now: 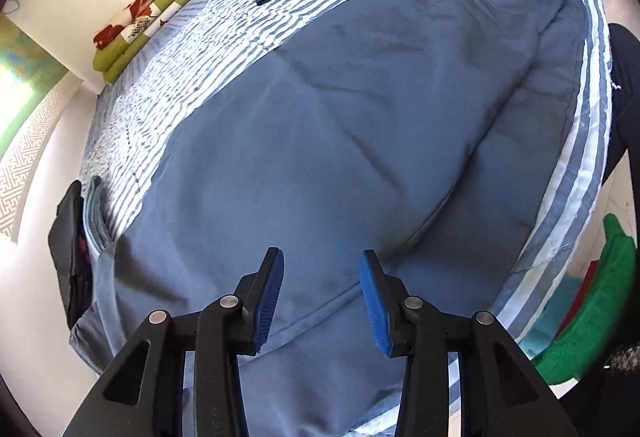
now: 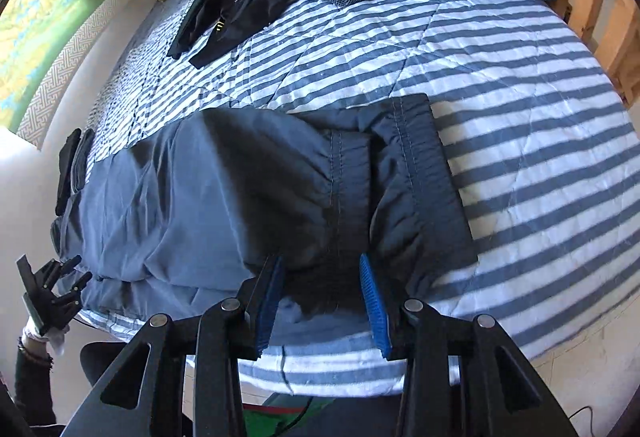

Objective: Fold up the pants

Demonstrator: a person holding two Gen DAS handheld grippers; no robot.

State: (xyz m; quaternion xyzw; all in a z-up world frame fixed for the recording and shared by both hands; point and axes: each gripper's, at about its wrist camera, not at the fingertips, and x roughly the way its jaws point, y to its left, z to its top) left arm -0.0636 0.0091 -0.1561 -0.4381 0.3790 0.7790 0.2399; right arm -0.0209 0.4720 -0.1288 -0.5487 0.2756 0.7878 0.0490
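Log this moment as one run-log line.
stage: pants fold in progress | blue pants: flat on striped quilt | left gripper: open, above pants | right gripper: open, at waistband

Bright daylight, seemingly from the left, hard shadows across the bedspread (image 2: 520, 85) — strong fisheye bending, dark vignetted corners

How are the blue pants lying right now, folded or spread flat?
Folded. In the right wrist view the blue pants lie on the striped quilt with two stitched cuffs stacked, offset. Both grippers are open, holding nothing.
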